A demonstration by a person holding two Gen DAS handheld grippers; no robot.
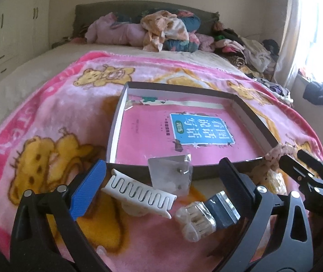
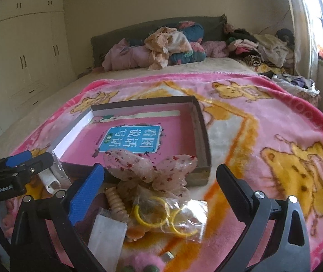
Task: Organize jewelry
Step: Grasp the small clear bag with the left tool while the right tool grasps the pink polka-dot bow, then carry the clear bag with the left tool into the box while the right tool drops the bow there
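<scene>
Left gripper point(image 1: 161, 181) with jaws spread wide, empty, over a plush pink bear-print blanket point(image 1: 48, 117). Nearest between them: a clear ribbed plastic hair claw point(image 1: 195, 221), a white toothed plastic hair clip point(image 1: 138, 192), a small crinkly clear bag point(image 1: 172, 174). Right gripper point(image 2: 160, 183) likewise wide and empty, above a clear packet of yellow hoops point(image 2: 168, 215), a beige coiled hair tie point(image 2: 116, 201), a sheer pink speckled bow point(image 2: 150, 170). Farther: a shallow rectangular brown cardboard tray point(image 1: 118, 117) holding a glossy pink book point(image 1: 161, 133).

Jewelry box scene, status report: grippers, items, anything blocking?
Left gripper open, empty. Right gripper open, empty. White hair claw, pink bow outside shallow box. Box holds pink book.
</scene>
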